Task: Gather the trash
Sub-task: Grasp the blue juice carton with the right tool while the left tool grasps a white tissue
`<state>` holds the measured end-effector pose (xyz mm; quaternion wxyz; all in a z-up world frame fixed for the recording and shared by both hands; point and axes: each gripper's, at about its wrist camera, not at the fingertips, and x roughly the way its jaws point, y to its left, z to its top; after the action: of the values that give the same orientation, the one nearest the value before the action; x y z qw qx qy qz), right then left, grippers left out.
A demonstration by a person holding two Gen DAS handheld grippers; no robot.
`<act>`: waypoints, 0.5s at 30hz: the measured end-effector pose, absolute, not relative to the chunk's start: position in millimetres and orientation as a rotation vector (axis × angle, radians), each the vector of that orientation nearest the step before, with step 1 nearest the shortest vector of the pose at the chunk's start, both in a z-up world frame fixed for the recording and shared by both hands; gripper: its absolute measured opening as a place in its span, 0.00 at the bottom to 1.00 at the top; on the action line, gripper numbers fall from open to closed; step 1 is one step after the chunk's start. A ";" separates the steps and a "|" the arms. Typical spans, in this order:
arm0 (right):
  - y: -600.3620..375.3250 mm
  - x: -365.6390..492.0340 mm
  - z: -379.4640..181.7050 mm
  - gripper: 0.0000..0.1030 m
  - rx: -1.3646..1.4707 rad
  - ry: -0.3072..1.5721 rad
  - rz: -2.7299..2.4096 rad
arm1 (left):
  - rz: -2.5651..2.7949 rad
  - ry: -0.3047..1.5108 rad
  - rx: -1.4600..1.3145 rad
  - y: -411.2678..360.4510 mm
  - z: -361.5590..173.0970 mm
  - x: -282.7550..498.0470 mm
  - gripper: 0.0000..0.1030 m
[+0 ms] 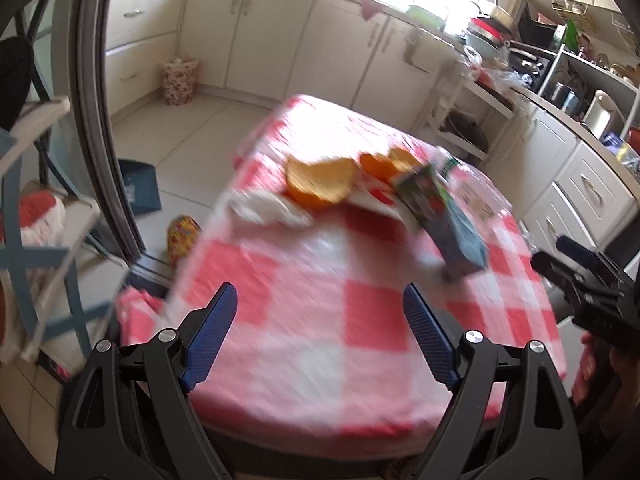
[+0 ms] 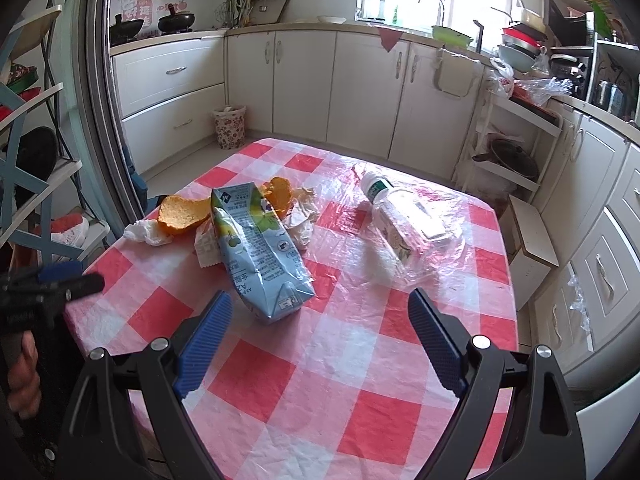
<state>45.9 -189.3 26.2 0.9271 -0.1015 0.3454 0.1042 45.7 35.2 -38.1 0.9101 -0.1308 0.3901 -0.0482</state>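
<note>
Trash all uncollected on checked tablecloth [image 2: 352, 360]: carton [image 2: 256, 248] nearest, plastic bottle [image 2: 394, 204] beyond, orange peels [image 2: 182, 214], crumpled tissue [image 2: 144, 234]; left gripper [image 1: 320, 336] and right gripper [image 2: 320, 340] wide apart, nothing held.

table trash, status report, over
Left tool open, empty; right tool open, empty. Carton, orange peel, plastic bottle, tissue all on table, untouched. Nothing in the way.

both wrist cams angled down over checkered table [image 2: 352, 360], near edge, shared carton [image 2: 256, 248] toward 12 o'clock
</note>
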 end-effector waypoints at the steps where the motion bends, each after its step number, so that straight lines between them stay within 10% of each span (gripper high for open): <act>1: -185.7 50.6 23.7 0.84 -0.214 0.719 0.226 | -0.094 0.799 -0.259 36.8 -37.4 49.7 0.79; 15: -142.1 109.8 -24.6 0.84 -0.381 0.835 0.328 | -0.060 0.856 -0.138 39.1 -66.1 125.1 0.79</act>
<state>109.8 -142.1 -24.6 0.8836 -0.1832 0.4011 0.1575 125.1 39.1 -66.1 0.9071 -0.0666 0.4146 -0.0291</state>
